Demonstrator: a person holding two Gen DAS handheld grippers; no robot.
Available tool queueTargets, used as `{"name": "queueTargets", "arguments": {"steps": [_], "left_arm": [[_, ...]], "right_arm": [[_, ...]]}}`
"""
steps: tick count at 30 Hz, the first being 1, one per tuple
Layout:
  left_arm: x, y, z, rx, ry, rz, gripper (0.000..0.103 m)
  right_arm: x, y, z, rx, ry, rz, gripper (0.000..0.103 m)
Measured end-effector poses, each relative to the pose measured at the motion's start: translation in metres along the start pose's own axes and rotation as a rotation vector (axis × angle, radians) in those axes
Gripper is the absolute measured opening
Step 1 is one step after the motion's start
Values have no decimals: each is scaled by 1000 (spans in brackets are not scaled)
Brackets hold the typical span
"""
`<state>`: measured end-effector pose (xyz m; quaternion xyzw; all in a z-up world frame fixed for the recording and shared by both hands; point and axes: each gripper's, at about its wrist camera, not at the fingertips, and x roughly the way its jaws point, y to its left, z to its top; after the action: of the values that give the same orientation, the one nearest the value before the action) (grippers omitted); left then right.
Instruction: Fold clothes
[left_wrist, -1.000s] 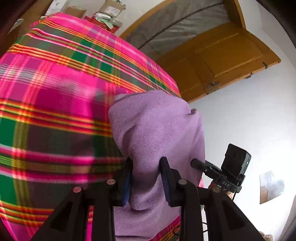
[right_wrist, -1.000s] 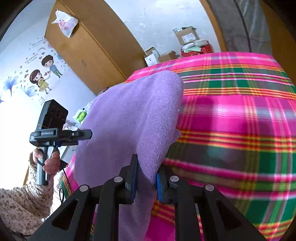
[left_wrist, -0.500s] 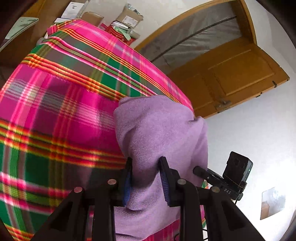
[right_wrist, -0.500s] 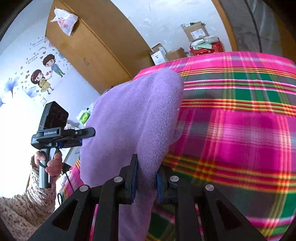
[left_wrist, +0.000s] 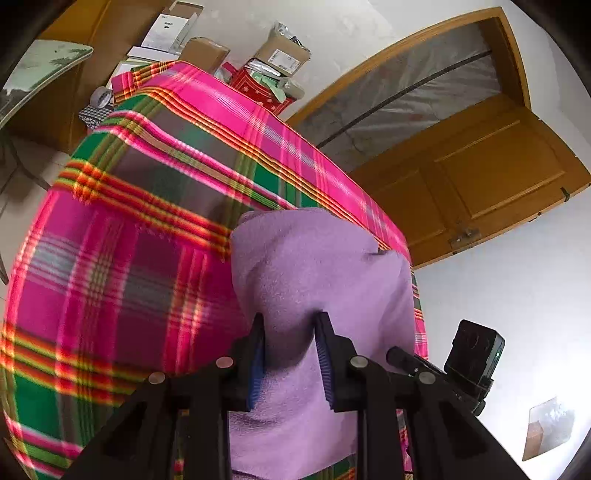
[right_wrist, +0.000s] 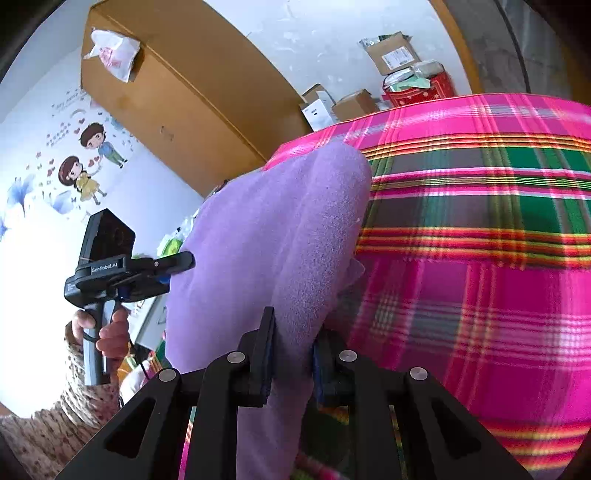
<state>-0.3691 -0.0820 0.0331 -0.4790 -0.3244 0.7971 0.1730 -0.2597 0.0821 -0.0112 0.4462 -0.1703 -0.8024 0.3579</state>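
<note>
A lilac fleece garment (left_wrist: 317, 280) hangs stretched between both grippers above a pink and green plaid cloth (left_wrist: 122, 266) that covers the table. My left gripper (left_wrist: 290, 354) is shut on one edge of the fleece, which bulges up between the blue pads. In the right wrist view my right gripper (right_wrist: 291, 354) is shut on the other edge of the lilac fleece (right_wrist: 269, 236). The left gripper (right_wrist: 177, 262) shows at the left there, held by a hand (right_wrist: 110, 332). The right gripper's camera (left_wrist: 472, 354) appears at the lower right of the left wrist view.
Cardboard boxes (left_wrist: 280, 55) and a red bag (left_wrist: 258, 88) stand beyond the table's far end. A wooden door (left_wrist: 480, 184) hangs open at the right. A tall wooden wardrobe (right_wrist: 177, 107) stands at the left wall, beside a cartoon wall sticker (right_wrist: 88, 162).
Both grippers have lifted and pulled back with the fleece held between them; more of the table's far end and the boxes behind it shows now. Both grips are unchanged.
</note>
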Motion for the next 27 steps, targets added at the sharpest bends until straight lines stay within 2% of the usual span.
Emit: {"name": "queueTargets", "arguments": {"steps": [8,15,21,27], "left_arm": [[-10,16,9,-13,-18,13,25],[-3,32,11,-27,-14,8,24],[0,33,8,-24,-8,17,25],[-9,34,-4,-41,-7,37,31]], "right_arm": [[17,-5,12,23,0,5,17],[28,-20,17,41,32,-4,18],[30,-19,16,25,33,-35,20],[26,-10,12,-10,19,-106,27]]}}
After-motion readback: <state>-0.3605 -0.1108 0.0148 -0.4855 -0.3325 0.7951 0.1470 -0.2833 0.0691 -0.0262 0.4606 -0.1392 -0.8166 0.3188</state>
